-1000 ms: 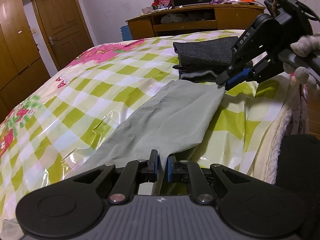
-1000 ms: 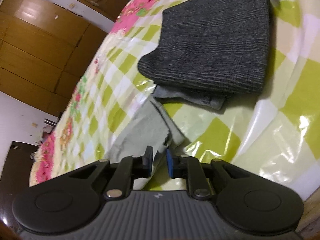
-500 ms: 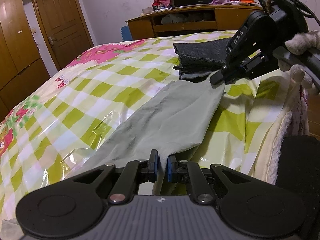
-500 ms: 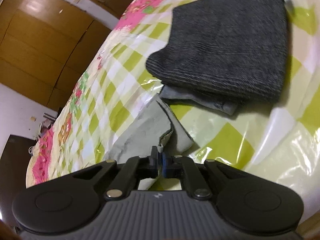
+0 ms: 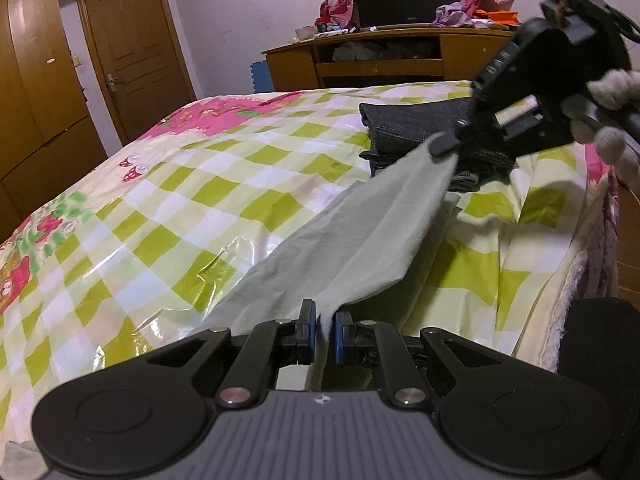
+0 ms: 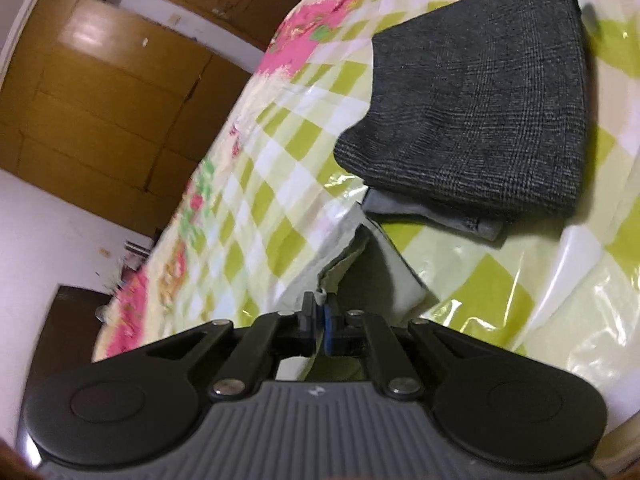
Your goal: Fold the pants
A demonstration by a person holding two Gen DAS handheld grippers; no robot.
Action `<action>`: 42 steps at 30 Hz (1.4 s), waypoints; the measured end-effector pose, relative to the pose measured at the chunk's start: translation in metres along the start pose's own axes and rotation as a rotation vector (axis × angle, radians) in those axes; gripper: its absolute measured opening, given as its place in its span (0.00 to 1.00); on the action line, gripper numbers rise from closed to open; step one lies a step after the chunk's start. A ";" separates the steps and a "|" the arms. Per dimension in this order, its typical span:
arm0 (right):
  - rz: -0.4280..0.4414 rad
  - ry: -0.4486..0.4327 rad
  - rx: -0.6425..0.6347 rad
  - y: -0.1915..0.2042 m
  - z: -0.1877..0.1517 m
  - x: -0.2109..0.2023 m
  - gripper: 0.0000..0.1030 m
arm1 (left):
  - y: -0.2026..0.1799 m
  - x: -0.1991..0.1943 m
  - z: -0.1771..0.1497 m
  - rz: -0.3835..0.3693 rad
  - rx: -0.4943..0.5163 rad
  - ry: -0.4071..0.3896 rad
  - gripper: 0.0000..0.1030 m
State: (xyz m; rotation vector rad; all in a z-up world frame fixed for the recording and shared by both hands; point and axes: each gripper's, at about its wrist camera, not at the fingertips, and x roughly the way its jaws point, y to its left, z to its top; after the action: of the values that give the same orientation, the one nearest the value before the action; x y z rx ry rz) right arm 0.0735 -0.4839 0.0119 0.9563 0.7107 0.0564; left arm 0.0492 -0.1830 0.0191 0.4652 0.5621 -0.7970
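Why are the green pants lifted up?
Held up: pants are pinched by both hand-held grippers, left and right.

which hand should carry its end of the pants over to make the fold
Right. The right gripper has just closed on the far end of the pants, already lifted; the left gripper pins the near end low, a fair anchor.

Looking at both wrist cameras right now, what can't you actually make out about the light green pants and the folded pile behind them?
- Pale green pants: near end hidden under the left gripper body, left wrist view.
- Same pants, right wrist view: mostly hidden behind the right gripper.
- Dark folded pile: right part covered by the right gripper, left wrist view.
- Grey garment beneath the pile: only an edge shows.
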 end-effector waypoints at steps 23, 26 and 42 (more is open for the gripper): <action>-0.049 -0.044 0.059 -0.049 -0.008 0.018 0.05 | -0.025 0.018 -0.017 -0.024 0.062 0.062 0.25; -0.048 -0.039 0.071 -0.047 -0.007 0.019 0.09 | -0.024 0.018 -0.015 -0.029 0.051 0.060 0.25; -0.122 0.072 0.086 -0.031 -0.009 0.027 0.34 | -0.022 0.011 -0.017 -0.037 0.032 0.045 0.25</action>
State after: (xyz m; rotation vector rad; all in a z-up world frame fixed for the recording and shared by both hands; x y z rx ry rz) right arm 0.0816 -0.4865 -0.0292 0.9946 0.8423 -0.0479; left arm 0.0334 -0.1926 -0.0051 0.5043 0.6018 -0.8335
